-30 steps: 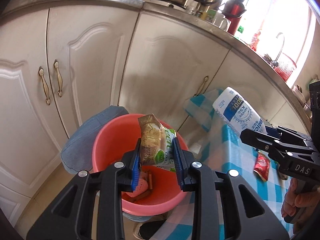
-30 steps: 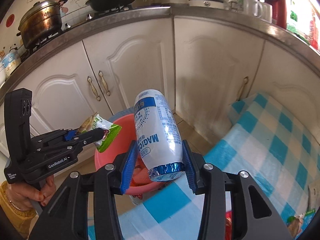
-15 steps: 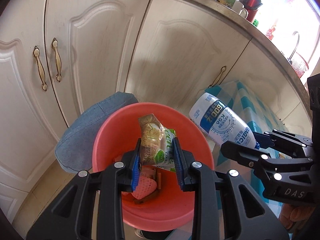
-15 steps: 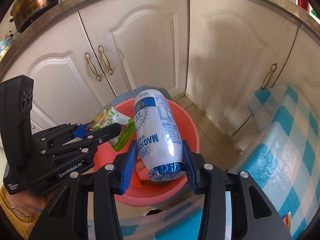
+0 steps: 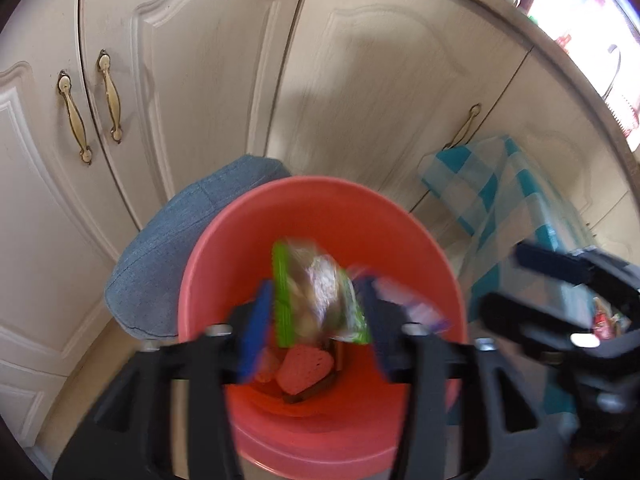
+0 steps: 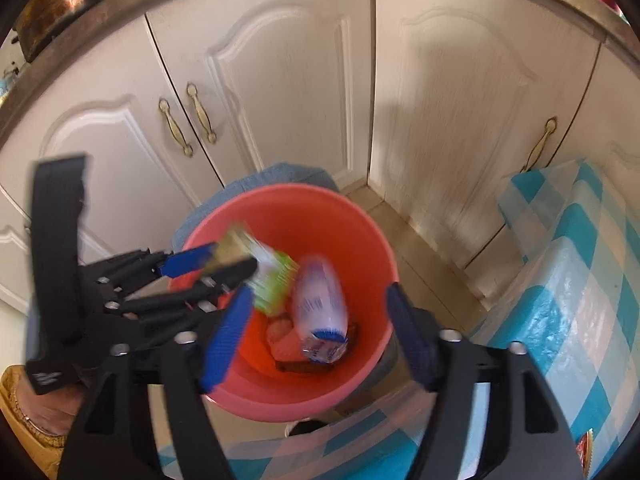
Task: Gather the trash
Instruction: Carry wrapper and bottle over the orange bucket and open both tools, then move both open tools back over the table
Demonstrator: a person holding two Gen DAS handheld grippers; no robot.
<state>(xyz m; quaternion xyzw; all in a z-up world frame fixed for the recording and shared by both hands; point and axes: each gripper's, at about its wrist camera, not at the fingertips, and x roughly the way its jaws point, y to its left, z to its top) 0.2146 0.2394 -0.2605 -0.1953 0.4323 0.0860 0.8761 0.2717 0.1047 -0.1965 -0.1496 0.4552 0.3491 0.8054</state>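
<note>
Both grippers over round red plastic bucket (image 6: 372,240). R gripper (image 6: 318,332) open, white-blue bottle (image 6: 320,304) dropping in. L gripper (image 5: 316,324) apparently open, green snack wrapper (image 5: 316,296) blurred, prob. falling. More trash left on checked desk (image 6: 580,300).

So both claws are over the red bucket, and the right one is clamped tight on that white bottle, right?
Not quite. Both claws are over the red bucket, but the right wrist view shows the right claw spread open, with the white bottle loose between its fingers, apparently dropping in.
</note>
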